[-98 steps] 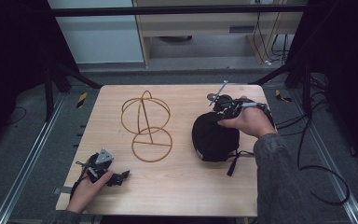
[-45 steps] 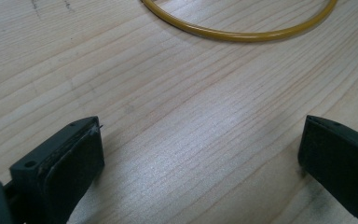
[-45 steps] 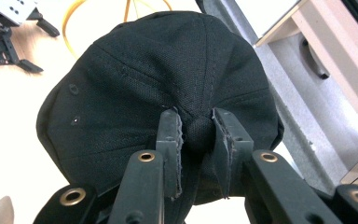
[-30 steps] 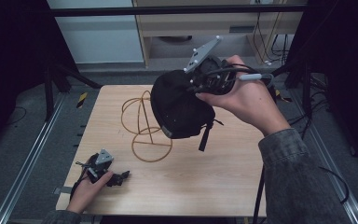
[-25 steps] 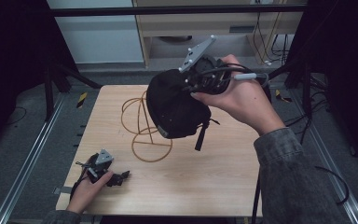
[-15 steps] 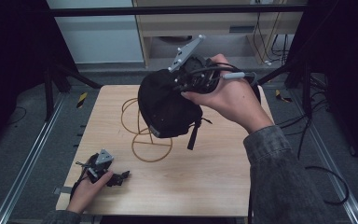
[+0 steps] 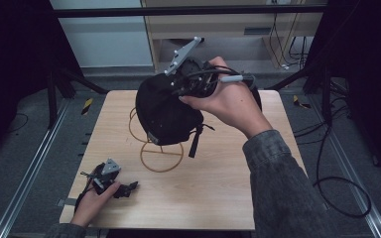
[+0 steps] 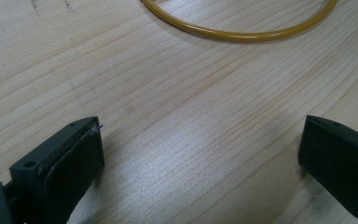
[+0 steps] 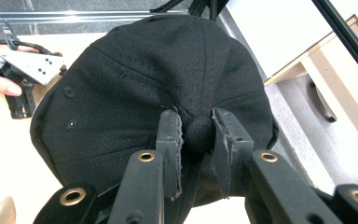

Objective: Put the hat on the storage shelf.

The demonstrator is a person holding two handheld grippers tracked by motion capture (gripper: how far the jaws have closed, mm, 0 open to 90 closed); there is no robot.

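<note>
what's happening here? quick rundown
A person's right tool is shut on the top button of a black cap, holding it in the air over the gold wire stand on the wooden table. The left tool rests open on the table near its front left corner, holding nothing.

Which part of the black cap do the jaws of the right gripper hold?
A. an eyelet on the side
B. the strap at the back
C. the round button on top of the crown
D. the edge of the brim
C: in the right gripper view the right gripper is shut on the top button of the black cap, one jaw on each side of it.
</note>
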